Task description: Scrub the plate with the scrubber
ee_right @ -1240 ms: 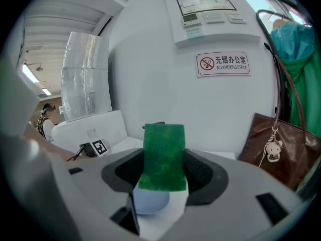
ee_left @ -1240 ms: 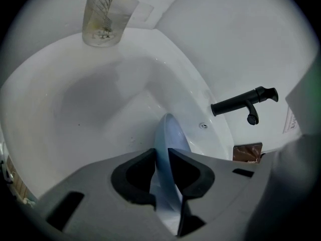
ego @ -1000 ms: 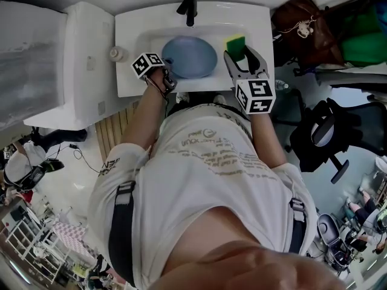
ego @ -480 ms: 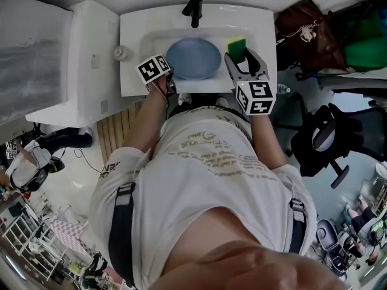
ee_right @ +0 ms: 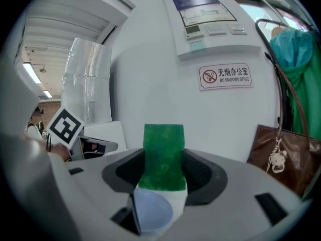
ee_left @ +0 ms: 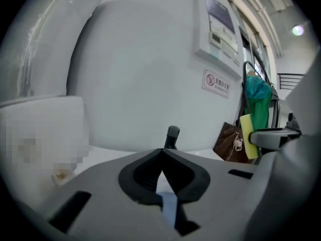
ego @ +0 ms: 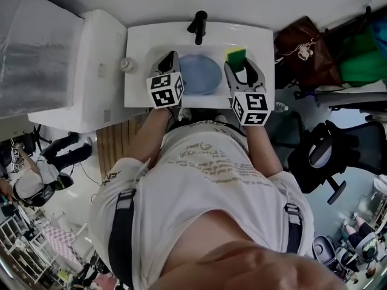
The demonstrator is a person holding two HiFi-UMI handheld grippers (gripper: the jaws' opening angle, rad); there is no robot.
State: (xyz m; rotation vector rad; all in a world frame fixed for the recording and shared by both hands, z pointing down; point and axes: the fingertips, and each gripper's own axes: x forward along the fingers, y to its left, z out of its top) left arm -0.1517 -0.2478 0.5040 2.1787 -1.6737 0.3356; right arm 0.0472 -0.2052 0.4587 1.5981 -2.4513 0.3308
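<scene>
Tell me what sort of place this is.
Probably a washbasin corner in an office or lab: a white sink with a black faucet, an office chair beside it, and a no-smoking office sign.

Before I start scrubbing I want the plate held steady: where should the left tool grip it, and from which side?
Grip the plate by the rim at its left edge, coming from the left, where the shut left tool hangs. It lies face up in the sink, so probably only that thin rim offers a pinch; the right tool, shut on the scrubber, takes the right side.
</scene>
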